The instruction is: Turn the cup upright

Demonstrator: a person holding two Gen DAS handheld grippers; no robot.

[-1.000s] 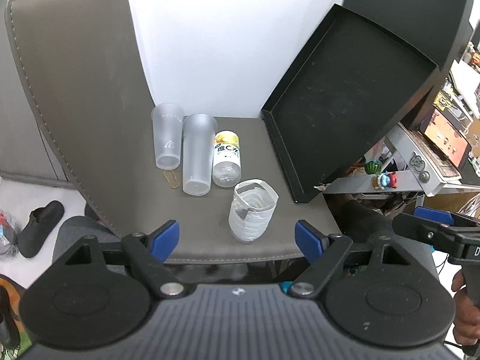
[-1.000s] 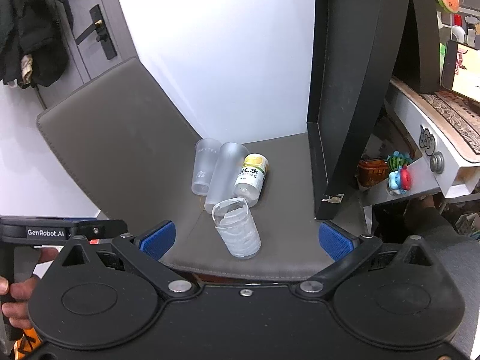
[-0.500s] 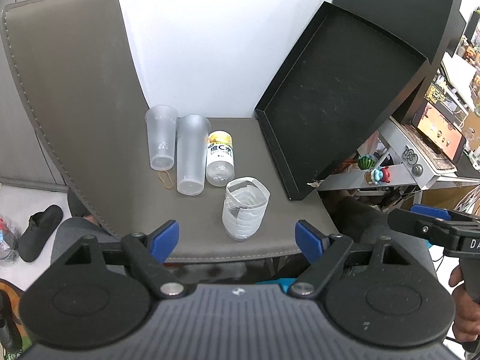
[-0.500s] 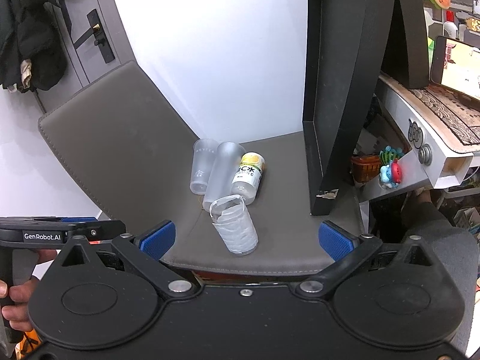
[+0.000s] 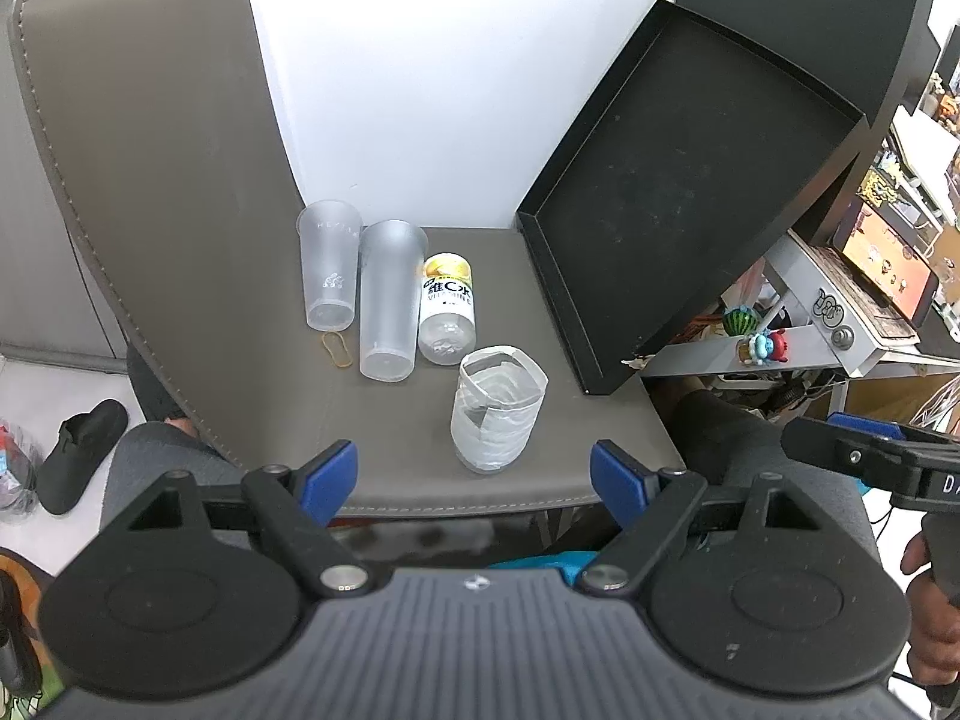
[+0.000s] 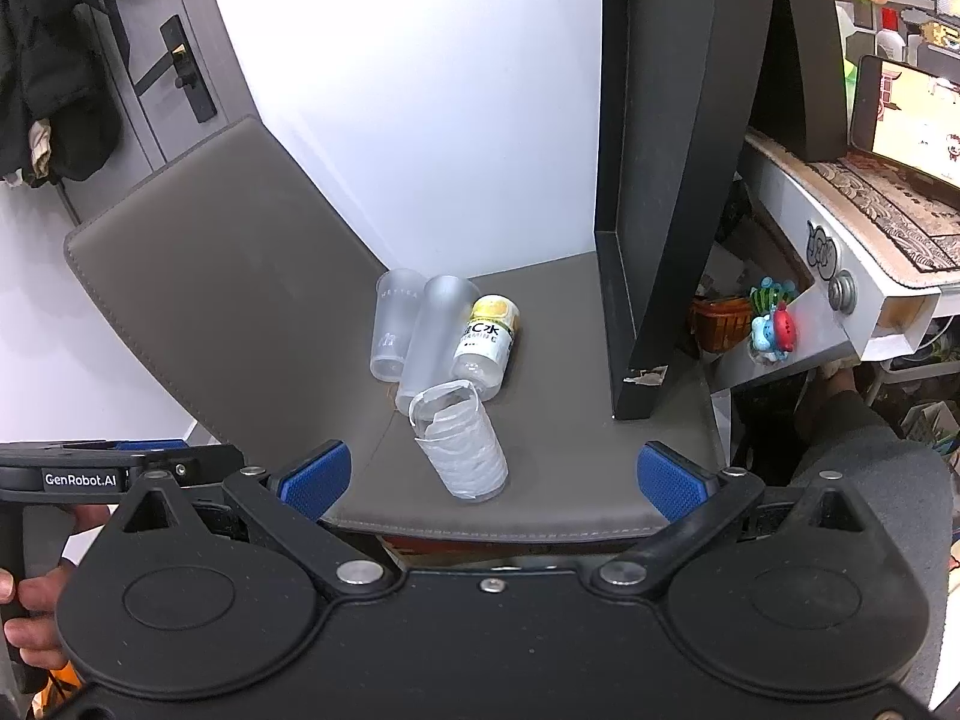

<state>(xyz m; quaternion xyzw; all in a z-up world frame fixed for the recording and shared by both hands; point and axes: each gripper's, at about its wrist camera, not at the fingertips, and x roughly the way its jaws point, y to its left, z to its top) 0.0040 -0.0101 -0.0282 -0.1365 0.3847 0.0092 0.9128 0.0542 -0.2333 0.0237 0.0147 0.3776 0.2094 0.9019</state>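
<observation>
Very little has changed over the last second: both views have only drifted slightly, and nothing on the seat (image 5: 606, 420) has moved or been touched, so by the look of it the flip has not begun and the grippers are only lining up. The left gripper (image 5: 474, 474) hangs at the seat's front edge with its blue pads (image 5: 327, 474) spread wide and nothing between them. The right gripper (image 6: 492, 474) is the same, released and empty. Two frosted cups lie on their sides toward the back of the seat: the short cup (image 5: 329, 267) at the left and the tall cup (image 5: 389, 300) just beside it, both with mouths toward the wall and bases toward the cameras. Either could be the one to stand up; the pictures do not settle which. A bottle (image 5: 447, 312) lies against the tall cup's other side, and a rubber band (image 5: 337, 348) sits by the short cup's base. Nearest the grippers, roughly centred ahead of the left one, a crinkled clear container (image 5: 498, 414) stands with its open end up. It sits between the grippers and the lying cups, so a reach for either cup would probably have to pass over or round it. A black tray (image 5: 690, 192) leans at the right.
</observation>
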